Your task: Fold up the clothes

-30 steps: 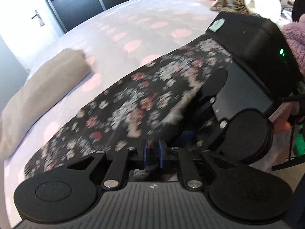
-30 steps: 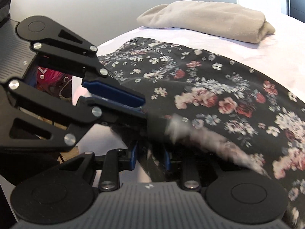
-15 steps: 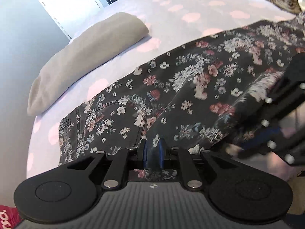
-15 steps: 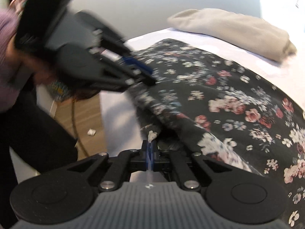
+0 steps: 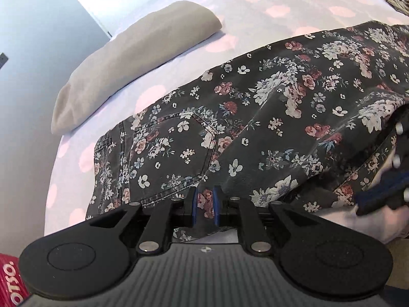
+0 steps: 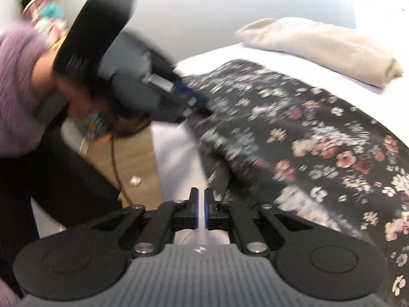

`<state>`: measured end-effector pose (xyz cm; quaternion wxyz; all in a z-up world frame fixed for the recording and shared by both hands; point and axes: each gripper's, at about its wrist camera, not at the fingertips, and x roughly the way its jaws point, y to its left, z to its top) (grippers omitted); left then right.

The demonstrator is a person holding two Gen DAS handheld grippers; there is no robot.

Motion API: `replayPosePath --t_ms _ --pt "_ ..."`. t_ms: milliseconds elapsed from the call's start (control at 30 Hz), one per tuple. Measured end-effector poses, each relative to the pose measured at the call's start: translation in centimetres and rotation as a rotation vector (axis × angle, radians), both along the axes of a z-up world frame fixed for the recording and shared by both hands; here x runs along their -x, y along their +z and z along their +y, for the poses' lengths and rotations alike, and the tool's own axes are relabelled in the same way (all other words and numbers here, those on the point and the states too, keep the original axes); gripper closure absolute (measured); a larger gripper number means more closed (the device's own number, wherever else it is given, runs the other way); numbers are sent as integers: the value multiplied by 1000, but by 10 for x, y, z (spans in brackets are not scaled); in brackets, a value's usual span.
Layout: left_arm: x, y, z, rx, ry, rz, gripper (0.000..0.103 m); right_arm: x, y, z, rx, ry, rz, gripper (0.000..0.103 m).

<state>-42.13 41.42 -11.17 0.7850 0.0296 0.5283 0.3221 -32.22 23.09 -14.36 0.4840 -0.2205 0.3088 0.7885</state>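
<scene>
Right at the near edge of the bed, the left gripper pinches a fold of the flowery trousers between its blue pads. The right gripper has its jaws opening, with only a thin gap and no cloth between them. The dark trousers lie flat on the pale spotty sheet. Their long side runs along the near edge of the bed; in the left view the waist and back pocket point left and the legs stretch off to the right. Farther back, a folded beige garment lies beside them, not touching.
</scene>
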Motion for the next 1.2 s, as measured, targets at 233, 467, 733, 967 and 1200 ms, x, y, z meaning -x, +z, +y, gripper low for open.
replayPosePath --t_ms 233,467,733,967,1200 --pt "-3 -4 4 22 11 17 92 -6 -17 28 128 -82 105 66" --pt "-6 -9 3 18 1 44 92 -9 -29 49 157 -162 196 66" --pt "-3 -5 8 7 38 32 92 3 -13 41 55 -130 149 94" --pt "1 0 11 39 67 -23 92 51 -11 12 -20 123 -101 101" --pt "-9 -2 -15 126 -55 -62 92 63 -28 -5 41 182 -180 103"
